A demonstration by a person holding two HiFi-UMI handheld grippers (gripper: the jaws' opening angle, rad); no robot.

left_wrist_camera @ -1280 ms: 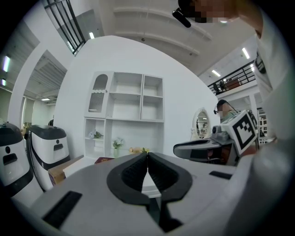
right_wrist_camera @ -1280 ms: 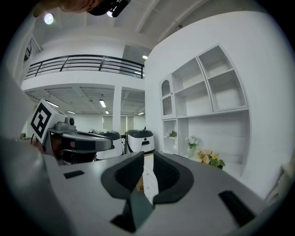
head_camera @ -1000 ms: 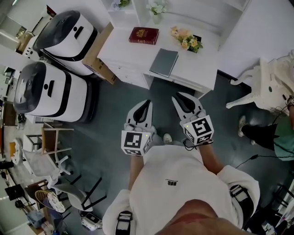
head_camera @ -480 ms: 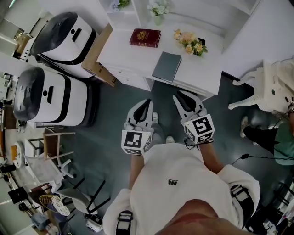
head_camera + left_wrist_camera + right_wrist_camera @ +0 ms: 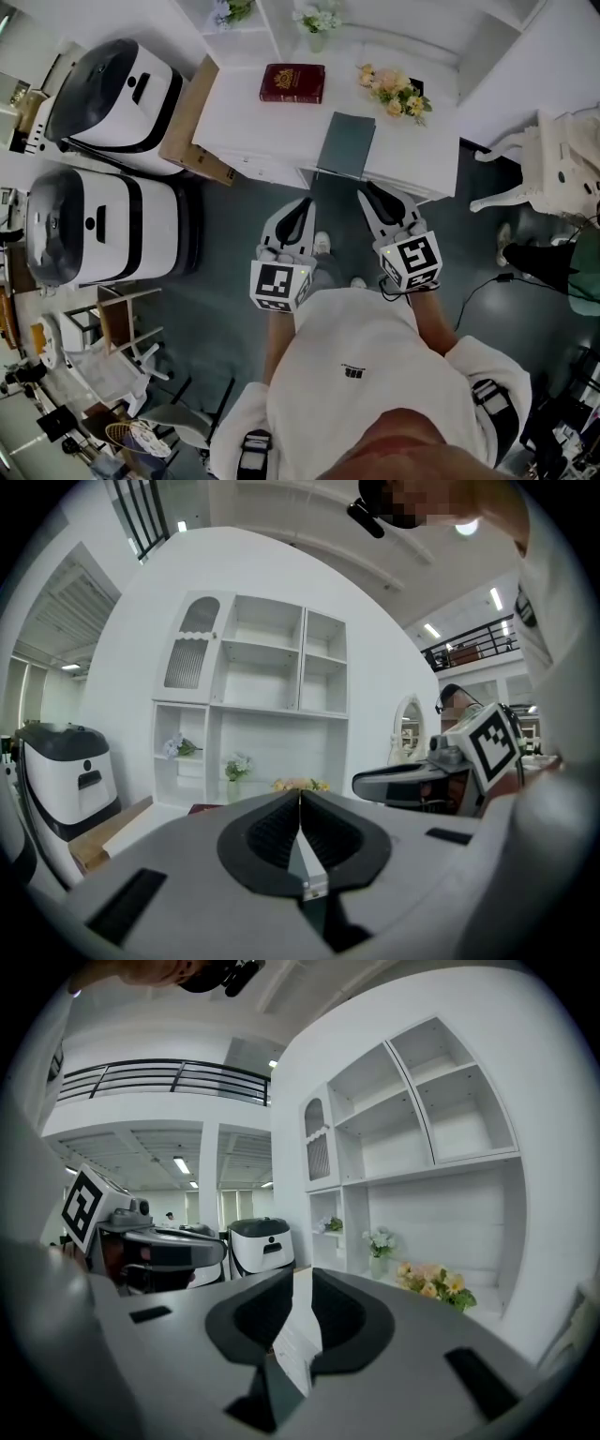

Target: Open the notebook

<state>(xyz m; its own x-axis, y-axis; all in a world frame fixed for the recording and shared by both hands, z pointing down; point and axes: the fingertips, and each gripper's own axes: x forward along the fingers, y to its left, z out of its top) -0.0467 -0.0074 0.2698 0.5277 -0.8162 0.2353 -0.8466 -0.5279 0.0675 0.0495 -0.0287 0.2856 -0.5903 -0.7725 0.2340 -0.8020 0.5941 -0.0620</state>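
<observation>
A closed grey notebook (image 5: 346, 144) lies on the white desk (image 5: 244, 122), close to its near edge. Both grippers are held over the floor just short of that edge and point at the desk. My left gripper (image 5: 303, 203) is a little left of and below the notebook, with its jaws shut and nothing in them (image 5: 300, 793). My right gripper (image 5: 367, 191) is just below the notebook's near right corner. Its jaws stand a narrow gap apart with nothing between them (image 5: 302, 1275). Neither gripper view shows the notebook.
On the desk behind the notebook are a red book (image 5: 292, 82), a bunch of flowers (image 5: 398, 91) and a small vase (image 5: 316, 21). Two white-and-black machines (image 5: 112, 80) (image 5: 103, 225) and a cardboard box (image 5: 187, 112) stand at the left. A white chair (image 5: 548, 169) stands at the right.
Both grippers have moved forward to the desk together. The notebook, which was well ahead of the tips, now lies just beyond them. Neither gripper's jaws look changed.
</observation>
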